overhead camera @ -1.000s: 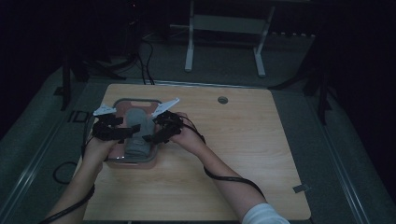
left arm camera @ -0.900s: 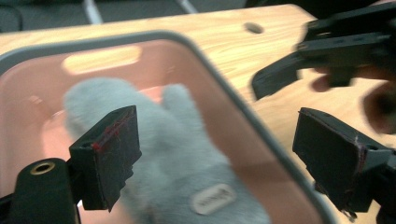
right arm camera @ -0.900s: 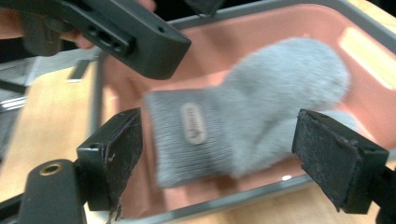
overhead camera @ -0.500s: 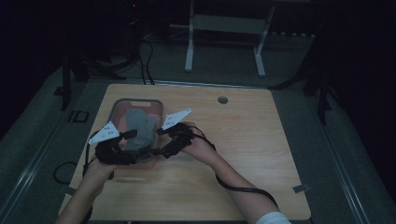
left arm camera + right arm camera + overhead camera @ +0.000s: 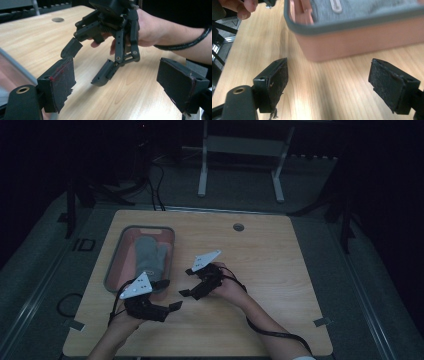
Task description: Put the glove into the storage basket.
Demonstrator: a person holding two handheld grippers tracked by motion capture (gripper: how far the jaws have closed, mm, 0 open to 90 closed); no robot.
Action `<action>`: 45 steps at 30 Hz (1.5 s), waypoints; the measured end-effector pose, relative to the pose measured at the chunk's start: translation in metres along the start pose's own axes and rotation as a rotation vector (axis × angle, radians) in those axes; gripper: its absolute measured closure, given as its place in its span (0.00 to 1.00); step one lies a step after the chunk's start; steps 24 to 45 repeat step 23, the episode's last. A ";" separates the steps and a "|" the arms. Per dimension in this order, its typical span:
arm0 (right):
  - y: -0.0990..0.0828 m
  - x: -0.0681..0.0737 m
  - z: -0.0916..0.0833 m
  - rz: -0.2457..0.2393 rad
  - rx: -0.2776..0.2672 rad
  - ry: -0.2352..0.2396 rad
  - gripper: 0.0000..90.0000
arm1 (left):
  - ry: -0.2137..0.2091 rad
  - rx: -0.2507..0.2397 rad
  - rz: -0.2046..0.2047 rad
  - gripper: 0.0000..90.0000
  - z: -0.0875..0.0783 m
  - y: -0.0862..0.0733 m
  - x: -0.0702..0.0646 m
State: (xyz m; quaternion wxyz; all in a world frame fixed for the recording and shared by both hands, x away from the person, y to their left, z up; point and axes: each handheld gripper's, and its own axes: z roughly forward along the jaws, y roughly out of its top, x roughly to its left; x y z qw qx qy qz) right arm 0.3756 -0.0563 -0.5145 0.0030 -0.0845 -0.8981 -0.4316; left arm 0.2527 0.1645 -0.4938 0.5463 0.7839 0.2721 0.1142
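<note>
1. Currently, the left gripper [image 5: 170, 295] sits near the front left corner of the tabletop [image 5: 280, 270], just off the front end of the tray [image 5: 111, 265]. Its jaws stand wide apart with nothing between them; in the left gripper view only bare wood lies between the two black pads [image 5: 60, 82].
2. The right gripper [image 5: 187, 282] is held near the middle of the tabletop, just beside the tray's right front corner. Its jaws are spread wide and grip nothing; in the right gripper view the pads [image 5: 274, 80] frame bare wood, with the tray [image 5: 362, 42] ahead of them.
3. The tray is pink with a grey rim and lies toward the left edge of the tabletop, its long side running from front to back.
4. A grey mitten [image 5: 150, 255] lies flat inside the tray, toward the right wall. Neither gripper touches it.
5. The two grippers face each other and are near but apart; the left gripper view shows the right gripper [image 5: 87, 66] and the hand [image 5: 152, 30] holding it.
6. A round hole [image 5: 238, 227] sits near the back edge of the tabletop, well apart from both grippers.
</note>
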 end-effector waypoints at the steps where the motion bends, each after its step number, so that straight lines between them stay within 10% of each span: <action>1: -0.003 -0.001 0.000 -0.001 0.004 -0.001 0.18 | -0.003 0.010 -0.001 0.17 0.003 -0.002 -0.001; 18: -0.069 -0.019 -0.018 0.086 0.026 -0.065 0.17 | -0.040 0.056 -0.041 0.17 0.045 -0.025 -0.007; 45: -0.072 -0.018 -0.019 0.089 0.018 -0.070 0.17 | -0.047 0.044 -0.065 0.17 0.046 -0.029 -0.005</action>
